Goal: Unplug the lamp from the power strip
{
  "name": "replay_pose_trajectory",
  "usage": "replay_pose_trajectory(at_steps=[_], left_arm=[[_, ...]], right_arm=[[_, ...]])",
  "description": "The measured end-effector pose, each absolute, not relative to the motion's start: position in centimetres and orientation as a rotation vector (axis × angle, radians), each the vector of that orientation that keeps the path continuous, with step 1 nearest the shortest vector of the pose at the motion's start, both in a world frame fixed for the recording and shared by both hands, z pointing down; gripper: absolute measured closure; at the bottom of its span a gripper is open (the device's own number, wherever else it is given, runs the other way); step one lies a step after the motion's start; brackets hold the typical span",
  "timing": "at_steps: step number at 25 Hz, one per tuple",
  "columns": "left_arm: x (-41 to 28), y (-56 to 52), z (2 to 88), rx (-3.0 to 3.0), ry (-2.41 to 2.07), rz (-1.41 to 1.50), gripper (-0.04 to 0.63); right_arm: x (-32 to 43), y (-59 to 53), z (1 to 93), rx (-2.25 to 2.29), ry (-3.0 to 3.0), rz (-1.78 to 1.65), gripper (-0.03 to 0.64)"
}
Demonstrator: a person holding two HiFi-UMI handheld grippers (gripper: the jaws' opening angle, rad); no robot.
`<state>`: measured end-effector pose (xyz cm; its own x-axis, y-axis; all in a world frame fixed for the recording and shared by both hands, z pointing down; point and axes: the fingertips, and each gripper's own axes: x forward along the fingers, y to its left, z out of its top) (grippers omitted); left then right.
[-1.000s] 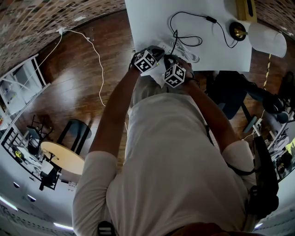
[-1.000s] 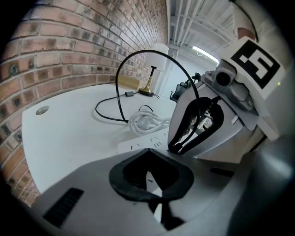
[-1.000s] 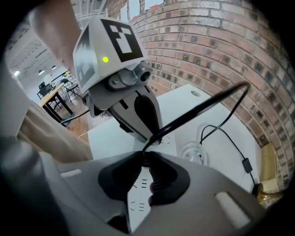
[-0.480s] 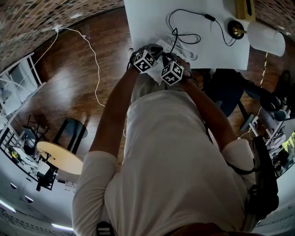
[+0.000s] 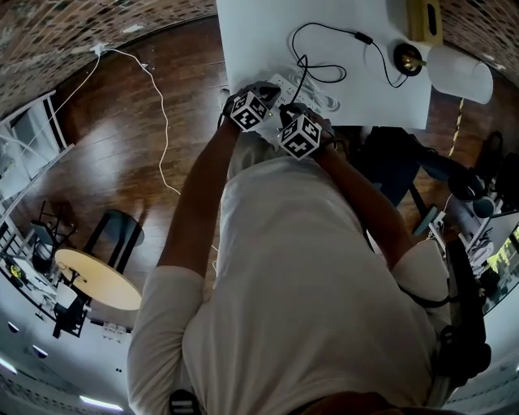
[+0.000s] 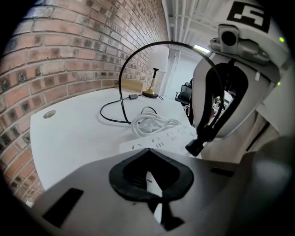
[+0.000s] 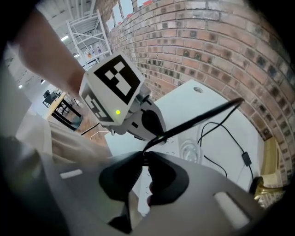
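Note:
The white power strip (image 6: 161, 137) lies on the white table (image 5: 365, 97) with its own white cable coiled (image 6: 150, 123) behind it. My left gripper (image 6: 147, 153) is shut, tips down at the strip's near end. My right gripper (image 7: 144, 156) is shut on the lamp's black plug (image 6: 196, 146); its jaws have just closed a little further on it. The plug hangs just over the strip's right edge and looks out of its socket. The black cord (image 6: 138, 55) arcs up and back to the gold lamp base (image 5: 403, 57) with its white shade (image 5: 458, 74).
A brick wall (image 6: 78, 50) runs along the table's far side. An inline switch (image 5: 362, 37) sits on the cord. A yellow object (image 5: 427, 18) lies at the table's back edge. A dark chair (image 5: 389, 166) stands right of the person, and a white cable (image 5: 158, 105) trails on the wooden floor.
My right gripper has risen with the plug, drawing the black cord up off the table. The left gripper has stayed at the strip's end.

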<state>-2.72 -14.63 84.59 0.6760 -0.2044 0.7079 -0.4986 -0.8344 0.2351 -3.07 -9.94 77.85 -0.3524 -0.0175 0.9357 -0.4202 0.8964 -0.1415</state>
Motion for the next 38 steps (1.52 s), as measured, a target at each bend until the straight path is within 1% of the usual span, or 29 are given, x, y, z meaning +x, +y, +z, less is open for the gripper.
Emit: replay_pose_trajectory(at_steps=[12,18,23,32,38], left_arm=[[-3.1,-15.2,84.6,2.275,-0.719,0.911,0.595],[-4.4,-17.1,81.2,2.135,-0.888,0.622,0.595],[-5.3,-17.3,77.5,2.110,-0.968,0.495,0.595],[-6.7,-15.4,74.0,1.964,-1.096,0.303,0.595],[-7.0,-14.2,72.7,1.918,-1.139,0.249,0.595]], right_arm=[[0.9,-13.9,75.0,0.386,-2.010,0.524,0.568],[3.4,-15.4,74.7,0.453,-2.025,0.550,0.565],[4.1,-15.9,74.0,0.415,-2.073,0.720,0.565],[8.7,-21.2,76.1,0.544,-1.940,0.634,0.563],[10.8,-23.3,79.2,0.511,-1.818,0.535,0.561]])
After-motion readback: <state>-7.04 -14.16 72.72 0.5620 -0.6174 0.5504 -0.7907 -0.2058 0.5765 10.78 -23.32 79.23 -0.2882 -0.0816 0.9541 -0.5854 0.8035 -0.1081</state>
